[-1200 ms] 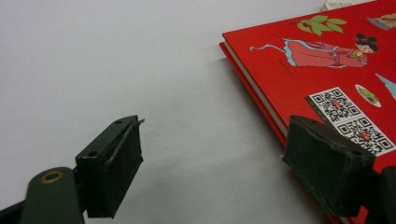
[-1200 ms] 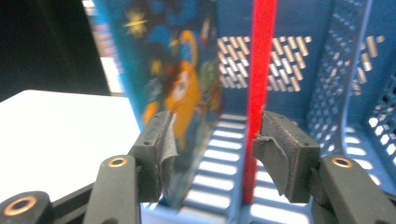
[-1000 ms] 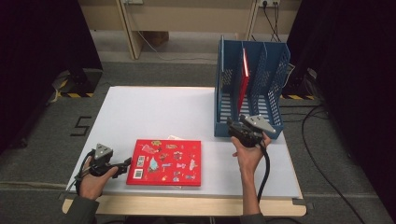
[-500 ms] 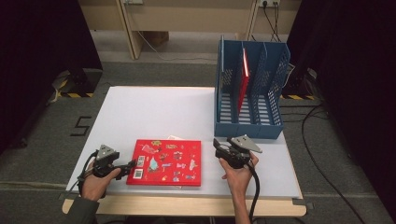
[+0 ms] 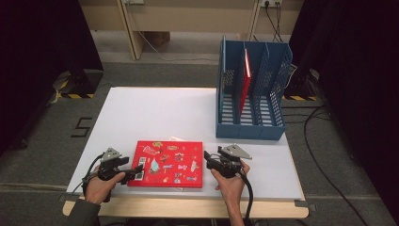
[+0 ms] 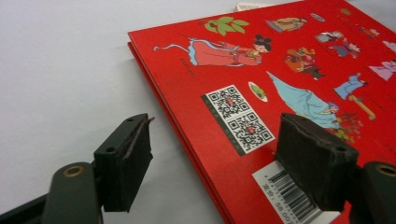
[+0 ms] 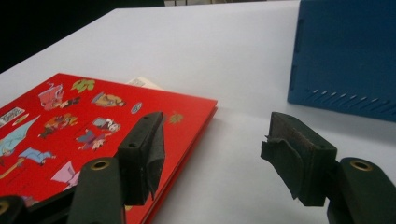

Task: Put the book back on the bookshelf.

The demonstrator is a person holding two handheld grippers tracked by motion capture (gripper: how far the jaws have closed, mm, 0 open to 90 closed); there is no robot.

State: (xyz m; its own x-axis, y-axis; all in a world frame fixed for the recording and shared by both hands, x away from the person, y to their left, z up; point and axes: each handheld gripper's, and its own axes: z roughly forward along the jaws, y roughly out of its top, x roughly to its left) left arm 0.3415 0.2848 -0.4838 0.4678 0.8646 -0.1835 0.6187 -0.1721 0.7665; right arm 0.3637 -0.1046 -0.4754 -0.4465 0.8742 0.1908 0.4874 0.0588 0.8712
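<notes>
Left gripper (image 5: pixel 134 168) now closed in on the near-left edge of the flat red picture book (image 5: pixel 168 163), jaws wide astride that edge, gripping nothing. Right gripper (image 5: pixel 209 160) dropped back from the blue file rack (image 5: pixel 249 129) at far right, wide open, empty, beside the book's right edge. Likely preparing a two-handed lift.

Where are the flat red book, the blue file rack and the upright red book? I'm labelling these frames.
flat red book (image 5: pixel 167 162): high view, middle of its illustrated cover.
blue file rack (image 5: pixel 249 131): high view, front wall.
upright red book (image 5: pixel 245 80): high view, its visible cover between dividers.
</notes>
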